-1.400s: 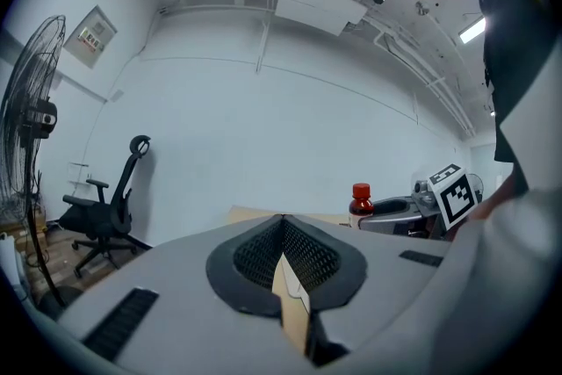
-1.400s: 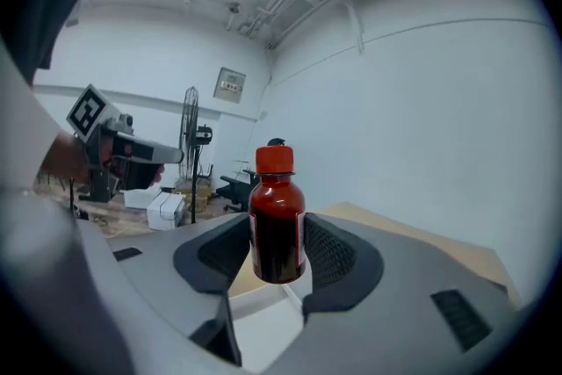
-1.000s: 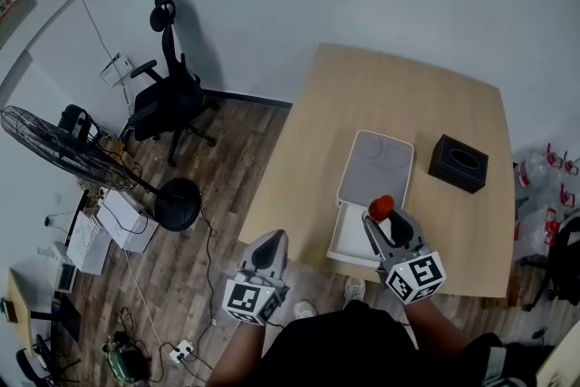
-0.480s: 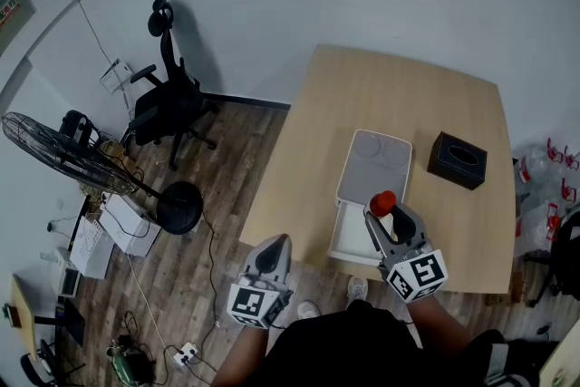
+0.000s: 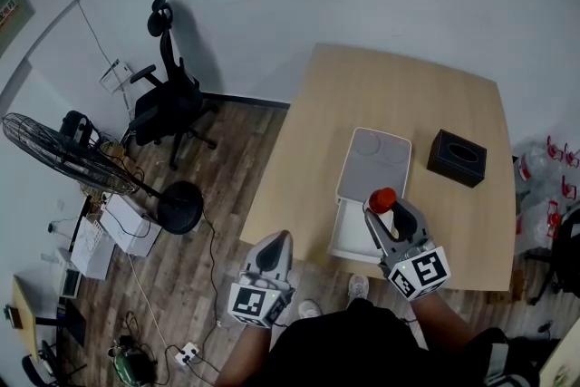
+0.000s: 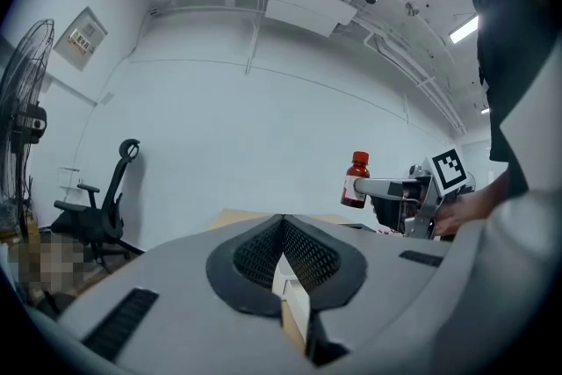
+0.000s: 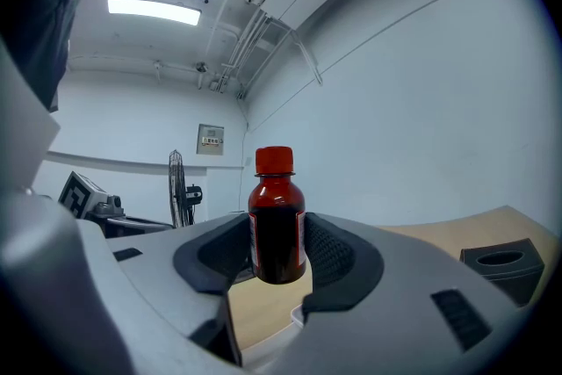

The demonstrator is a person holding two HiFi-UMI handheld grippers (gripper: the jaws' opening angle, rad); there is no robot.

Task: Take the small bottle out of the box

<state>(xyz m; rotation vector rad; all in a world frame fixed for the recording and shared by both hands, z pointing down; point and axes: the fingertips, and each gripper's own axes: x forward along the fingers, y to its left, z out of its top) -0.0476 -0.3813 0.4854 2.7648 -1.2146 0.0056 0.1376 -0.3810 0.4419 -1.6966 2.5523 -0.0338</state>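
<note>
Lift-out step: right gripper (image 7: 279, 248) clenched on the small bottle (image 7: 277, 215), held upright above the box (image 5: 347, 236) at the near edge of the table (image 5: 390, 95). Next move, as judged: carry clear, set down. Left gripper (image 6: 283, 250) closed, empty.

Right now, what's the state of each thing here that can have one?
small bottle: upright, red cap on, held above the box.
box: open, with its lid folded back flat.
right claw: shut on the small bottle.
left claw: shut, empty.
</note>
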